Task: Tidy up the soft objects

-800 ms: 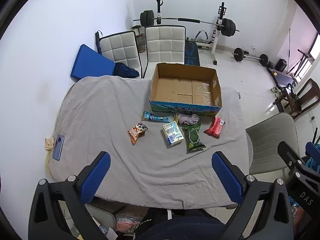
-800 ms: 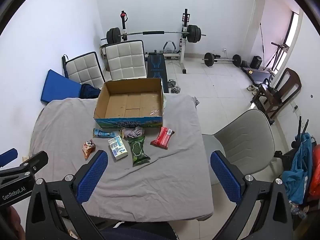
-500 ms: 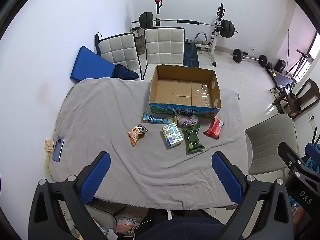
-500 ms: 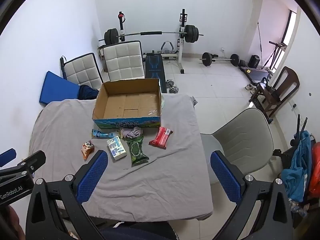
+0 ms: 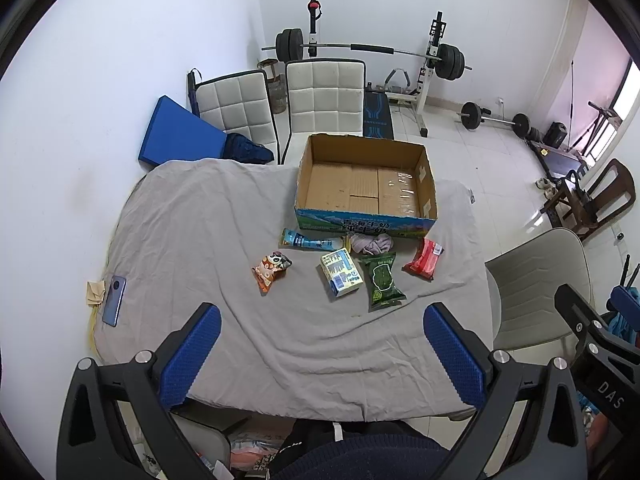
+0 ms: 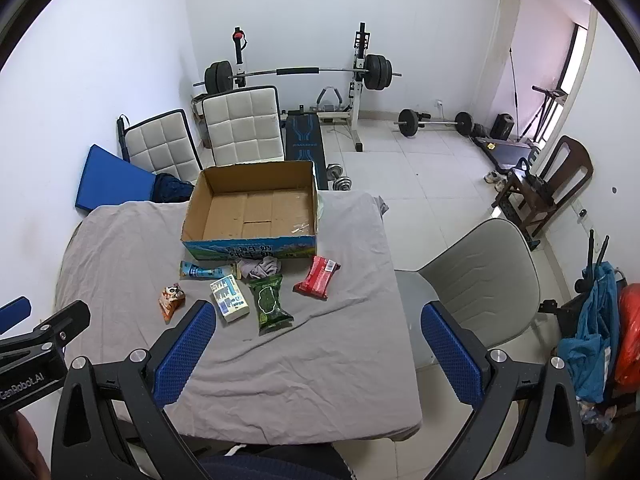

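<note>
We hold the left tongs point(image 5: 322, 344) and right tongs point(image 6: 316, 342) spread apart and empty above the near edge of the grey-covered tabletop point(image 5: 192, 240). The soft packets lie in a cluster, green packet point(image 5: 381, 280) beside white pack point(image 5: 341, 272), just before the open cardboard box point(image 5: 366, 222).

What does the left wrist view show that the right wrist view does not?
Only the left wrist view shows the phone at the table's left edge. Only the right wrist view shows the dumbbells on the floor behind the box and the left gripper's body at its lower left. Both show the empty cardboard box, the six soft items and the green packet.
</note>
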Motion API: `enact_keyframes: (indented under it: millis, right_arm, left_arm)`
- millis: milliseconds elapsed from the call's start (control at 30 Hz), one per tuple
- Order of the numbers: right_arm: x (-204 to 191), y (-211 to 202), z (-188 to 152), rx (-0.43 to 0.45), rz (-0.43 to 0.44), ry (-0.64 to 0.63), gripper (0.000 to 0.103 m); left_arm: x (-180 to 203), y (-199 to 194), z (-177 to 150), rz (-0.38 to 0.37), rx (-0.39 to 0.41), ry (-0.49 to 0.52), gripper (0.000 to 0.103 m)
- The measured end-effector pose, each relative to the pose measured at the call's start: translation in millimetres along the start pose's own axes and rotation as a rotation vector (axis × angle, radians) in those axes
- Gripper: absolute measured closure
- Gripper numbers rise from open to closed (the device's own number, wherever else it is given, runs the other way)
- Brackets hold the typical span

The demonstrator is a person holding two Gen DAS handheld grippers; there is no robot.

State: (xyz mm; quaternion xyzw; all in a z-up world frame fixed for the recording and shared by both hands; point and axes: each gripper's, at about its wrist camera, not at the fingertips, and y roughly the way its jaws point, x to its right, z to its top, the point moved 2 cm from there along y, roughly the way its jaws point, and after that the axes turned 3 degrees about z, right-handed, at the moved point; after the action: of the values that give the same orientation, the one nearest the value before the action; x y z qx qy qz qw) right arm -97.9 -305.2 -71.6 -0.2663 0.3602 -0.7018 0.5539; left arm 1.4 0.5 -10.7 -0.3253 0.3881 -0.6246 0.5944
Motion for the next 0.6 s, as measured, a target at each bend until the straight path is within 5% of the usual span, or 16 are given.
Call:
enact_keyframes:
  millis: [600]
  right_arm:
    - [-1.3, -7.3, 2.1, 0.018, 0.008, 0.002, 0.000]
  left_arm:
    - [-3.6, -3.0, 1.6, -0.001, 0.003, 0.001, 0.000]
